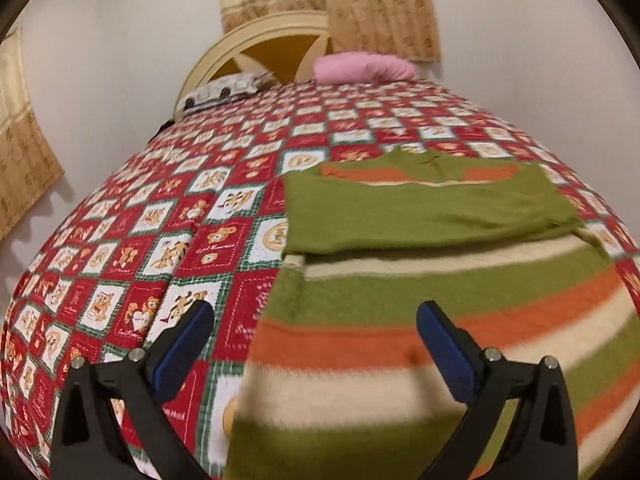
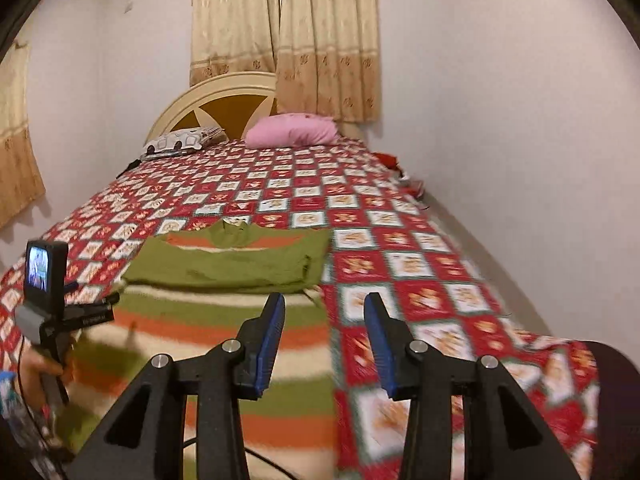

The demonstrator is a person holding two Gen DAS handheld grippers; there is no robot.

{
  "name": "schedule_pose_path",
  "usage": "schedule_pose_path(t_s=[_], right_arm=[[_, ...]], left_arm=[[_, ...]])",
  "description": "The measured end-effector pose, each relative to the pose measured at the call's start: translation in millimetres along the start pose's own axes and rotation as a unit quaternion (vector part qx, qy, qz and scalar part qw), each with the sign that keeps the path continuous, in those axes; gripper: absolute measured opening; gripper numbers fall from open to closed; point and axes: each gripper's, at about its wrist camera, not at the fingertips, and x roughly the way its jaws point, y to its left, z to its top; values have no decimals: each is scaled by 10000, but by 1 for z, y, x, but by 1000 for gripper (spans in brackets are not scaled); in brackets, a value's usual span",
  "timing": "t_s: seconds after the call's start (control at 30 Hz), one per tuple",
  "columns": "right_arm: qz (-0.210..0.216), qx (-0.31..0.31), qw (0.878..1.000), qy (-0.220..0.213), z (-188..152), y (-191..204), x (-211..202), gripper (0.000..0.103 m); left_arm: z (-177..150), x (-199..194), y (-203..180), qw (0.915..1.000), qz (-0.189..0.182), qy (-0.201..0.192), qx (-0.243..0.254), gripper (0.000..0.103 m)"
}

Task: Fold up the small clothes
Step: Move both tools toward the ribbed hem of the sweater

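A small knitted sweater [image 1: 400,280] in green, orange and cream stripes lies flat on the near part of the bed, its plain green sleeves [image 1: 432,212] already folded across the chest below the collar, its striped body and hem reaching toward the cameras. Above the hem hang both claws, each free of the wool. The left gripper [image 1: 316,320] has its blue-padded jaws spread wide with nothing between them, over the garment's left edge. The right gripper [image 2: 324,312] stands partly open and empty at the garment's right edge, where stripe meets the red-and-white teddy-bear patchwork bedspread [image 2: 420,272].

The sleeve fold looks done, so the step in hand seems to be the hem fold. Next, each claw likely needs to drop to a bottom corner, pinch both layers, and carry the hem up evenly to the shoulders.

A pink pillow [image 2: 294,130] and a patterned pillow [image 2: 180,140] rest by the cream headboard [image 2: 208,92].
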Motion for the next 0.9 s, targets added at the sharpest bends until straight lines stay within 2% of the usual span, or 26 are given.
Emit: schedule_pose_path(t_s=[0.1, 0.17, 0.2, 0.27, 0.33, 0.43, 0.53, 0.63, 0.8, 0.83, 0.87, 0.9], right_arm=[[72, -50, 10000, -19, -11, -11, -37, 43], [314, -62, 9995, 11, -19, -14, -51, 44], [454, -99, 9989, 49, -26, -15, -57, 51], [413, -212, 9988, 135, -39, -12, -59, 58], [341, -293, 9984, 329, -60, -8, -53, 58], [551, -34, 9953, 798, -90, -7, -29, 58], [729, 111, 9891, 1278, -113, -4, -3, 58], [957, 237, 9840, 1481, -128, 0, 9, 58], [794, -78, 9853, 1508, -138, 11, 15, 57], [778, -72, 9860, 1474, -136, 10, 13, 57], [707, -42, 9875, 1407, -134, 6, 9, 51], [651, 11, 9890, 1326, -129, 2, 5, 39]], left_arm=[[-11, -19, -2, 9998, -170, -62, 90, 103], [-18, -28, -1, 9996, -237, -64, 132, 103], [-22, -32, 0, 9995, -272, -58, 155, 103], [-33, -43, 6, 9990, -399, -39, 184, 103], [-47, -54, 19, 9982, -588, -26, 118, 103], [-68, -64, 36, 9969, -788, 79, -1, 103], [-87, -70, 51, 9966, -802, 159, -101, 103], [-102, -73, 66, 9949, -922, 229, -329, 103], [-124, -66, 80, 9907, -1129, 540, -542, 98], [-127, -64, 81, 9901, -1138, 602, -566, 97], [-131, -61, 82, 9891, -1159, 672, -611, 95], [-135, -60, 85, 9880, -1189, 727, -664, 94]])
